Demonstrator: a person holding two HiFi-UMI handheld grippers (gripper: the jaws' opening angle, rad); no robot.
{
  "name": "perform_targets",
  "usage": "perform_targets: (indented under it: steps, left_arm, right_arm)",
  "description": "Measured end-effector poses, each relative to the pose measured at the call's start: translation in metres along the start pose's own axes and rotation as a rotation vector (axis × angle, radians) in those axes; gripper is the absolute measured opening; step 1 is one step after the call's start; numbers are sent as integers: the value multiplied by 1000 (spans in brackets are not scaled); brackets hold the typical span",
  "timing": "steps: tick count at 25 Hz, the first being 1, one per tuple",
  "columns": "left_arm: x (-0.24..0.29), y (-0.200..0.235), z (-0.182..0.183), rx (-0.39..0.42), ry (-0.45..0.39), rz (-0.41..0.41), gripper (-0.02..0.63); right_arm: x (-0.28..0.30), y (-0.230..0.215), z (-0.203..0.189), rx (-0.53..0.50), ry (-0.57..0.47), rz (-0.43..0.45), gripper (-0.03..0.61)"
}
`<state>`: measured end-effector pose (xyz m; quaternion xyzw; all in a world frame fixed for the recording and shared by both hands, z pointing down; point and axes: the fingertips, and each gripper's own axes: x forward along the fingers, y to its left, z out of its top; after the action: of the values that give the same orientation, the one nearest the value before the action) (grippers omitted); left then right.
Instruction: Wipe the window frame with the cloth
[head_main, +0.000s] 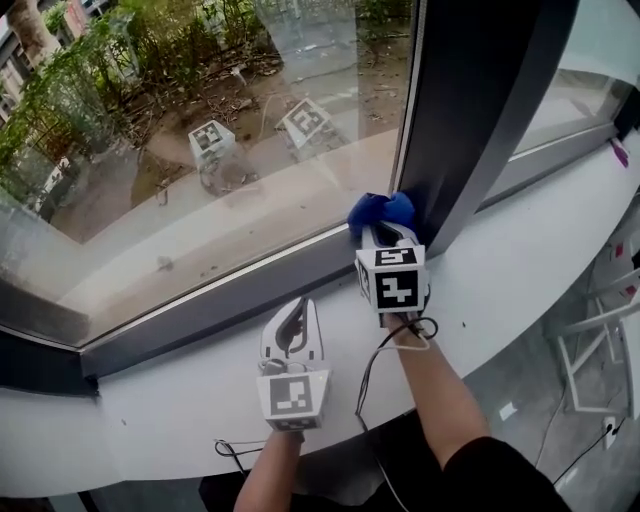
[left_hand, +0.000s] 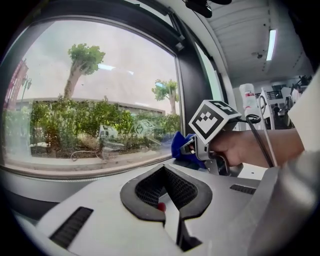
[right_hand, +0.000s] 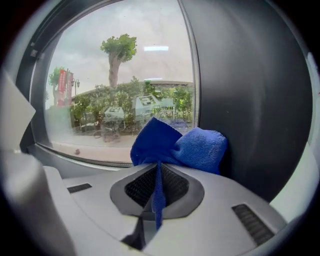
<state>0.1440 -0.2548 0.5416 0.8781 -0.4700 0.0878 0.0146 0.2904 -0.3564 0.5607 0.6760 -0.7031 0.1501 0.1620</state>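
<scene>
The right gripper (head_main: 385, 234), jaws pinched on a bunched blue cloth (head_main: 379, 211), holds it against the foot of the dark upright window frame (head_main: 468, 110), apparently to wipe there, while the left gripper (head_main: 299, 308) rests nearer on the white sill (head_main: 520, 262), closed on nothing.

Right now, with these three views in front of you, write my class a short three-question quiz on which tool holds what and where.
1. True or false: the left tool holds the blue cloth.
2. Pick one: the cloth sits at A) the middle of the glass pane, B) the foot of the dark upright frame, C) the near edge of the white sill.
3. Fill in: the right tool is shut on the ____.

Key: 1 false, the left tool is shut on nothing; 2 B; 3 cloth.
</scene>
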Motion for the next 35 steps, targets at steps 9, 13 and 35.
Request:
perform_targets:
  steps: [9, 13, 35]
  left_arm:
    - [7, -6, 0, -3, -7, -25, 5]
    - [7, -7, 5, -8, -14, -36, 5]
    - [18, -10, 27, -4, -65, -75, 5]
  right_arm:
    - [1, -15, 4, 41, -34, -63, 18]
    - [-2, -20, 12, 114, -72, -85, 18]
    - [-34, -32, 79, 62, -364, -229, 17]
